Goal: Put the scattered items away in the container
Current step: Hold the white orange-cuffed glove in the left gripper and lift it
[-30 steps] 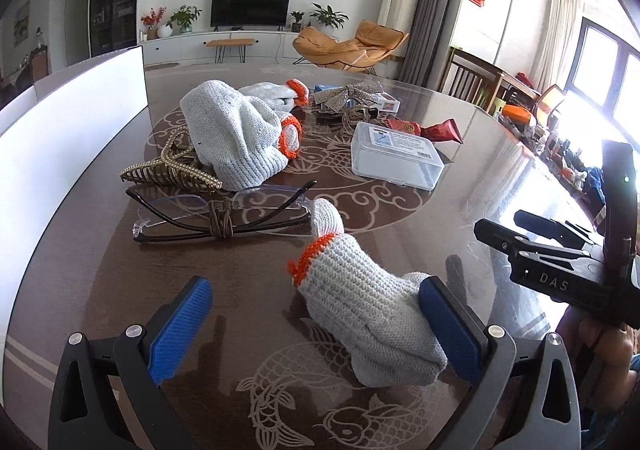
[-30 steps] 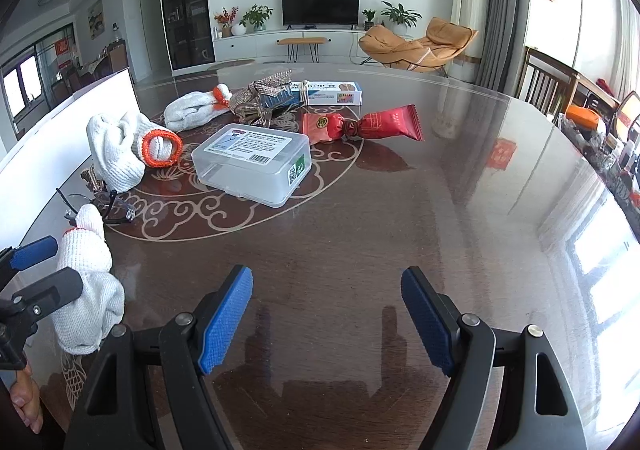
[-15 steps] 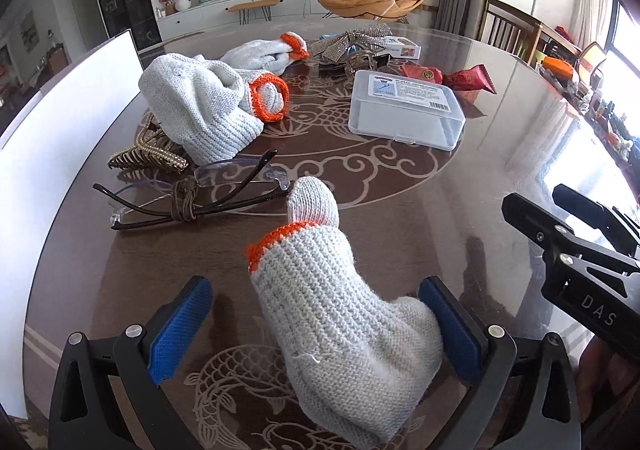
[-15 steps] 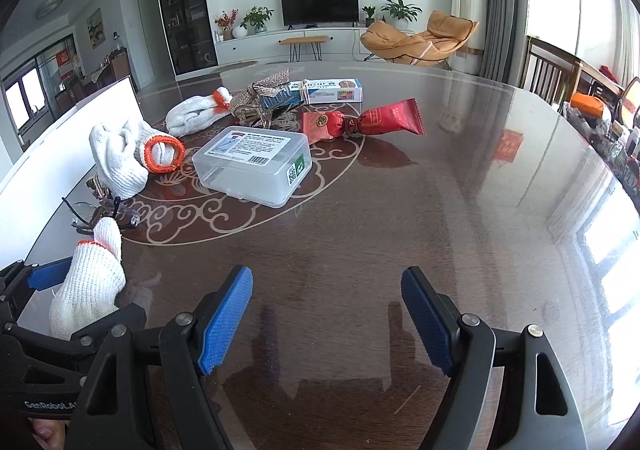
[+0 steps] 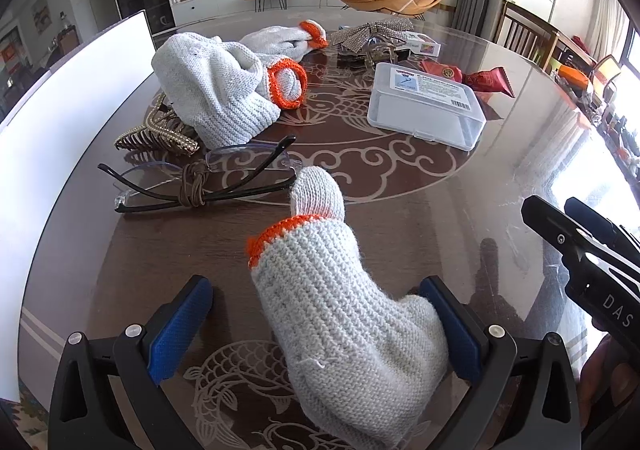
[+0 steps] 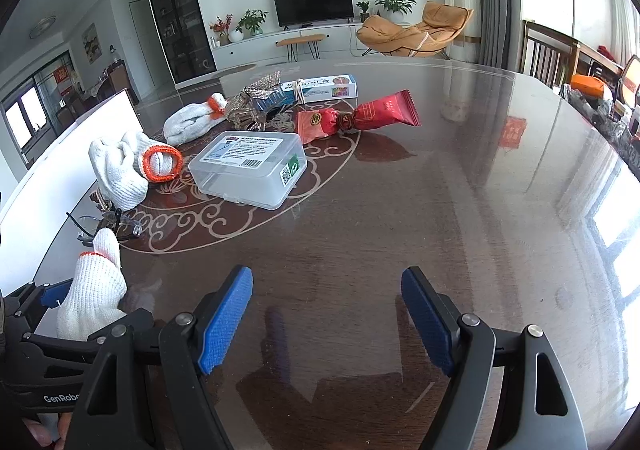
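My left claw (image 5: 316,330) is spread around the glove (image 5: 344,314), which lies on the table (image 5: 420,218) near its front edge. My right claw (image 6: 326,322) hangs spread over bare tabletop.

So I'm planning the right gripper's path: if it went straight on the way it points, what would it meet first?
The way looks free: ahead of the right gripper lies only bare table. The clear plastic box and red packet sit left of that line, though depth is unclear.

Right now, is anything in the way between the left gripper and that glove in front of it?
Nothing visible is. The glove already lies between the open fingers of the left gripper, against the right-hand one.
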### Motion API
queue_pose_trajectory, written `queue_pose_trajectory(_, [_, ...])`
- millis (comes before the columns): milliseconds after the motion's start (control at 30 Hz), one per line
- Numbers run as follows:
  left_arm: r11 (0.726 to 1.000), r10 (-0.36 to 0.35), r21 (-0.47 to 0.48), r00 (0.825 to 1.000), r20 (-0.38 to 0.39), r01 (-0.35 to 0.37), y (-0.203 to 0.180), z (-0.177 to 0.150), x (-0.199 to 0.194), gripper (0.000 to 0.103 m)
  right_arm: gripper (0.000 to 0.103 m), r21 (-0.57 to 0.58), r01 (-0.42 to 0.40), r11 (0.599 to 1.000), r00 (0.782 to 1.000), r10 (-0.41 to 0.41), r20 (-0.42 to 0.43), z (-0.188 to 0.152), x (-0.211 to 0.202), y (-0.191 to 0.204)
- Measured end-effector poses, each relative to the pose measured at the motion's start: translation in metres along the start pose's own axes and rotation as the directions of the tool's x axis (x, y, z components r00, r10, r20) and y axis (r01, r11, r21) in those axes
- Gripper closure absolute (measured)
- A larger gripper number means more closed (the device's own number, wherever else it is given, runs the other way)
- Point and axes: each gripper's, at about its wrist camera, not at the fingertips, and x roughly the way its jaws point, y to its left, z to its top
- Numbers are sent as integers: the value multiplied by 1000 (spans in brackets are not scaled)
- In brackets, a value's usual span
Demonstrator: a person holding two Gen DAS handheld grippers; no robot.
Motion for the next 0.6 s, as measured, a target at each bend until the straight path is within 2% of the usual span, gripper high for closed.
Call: queue_pose_trajectory(600, [1000, 0, 1, 1000, 18, 0, 3, -2, 0, 0, 25, 3, -9, 1000, 1000, 9, 27, 0, -1, -2])
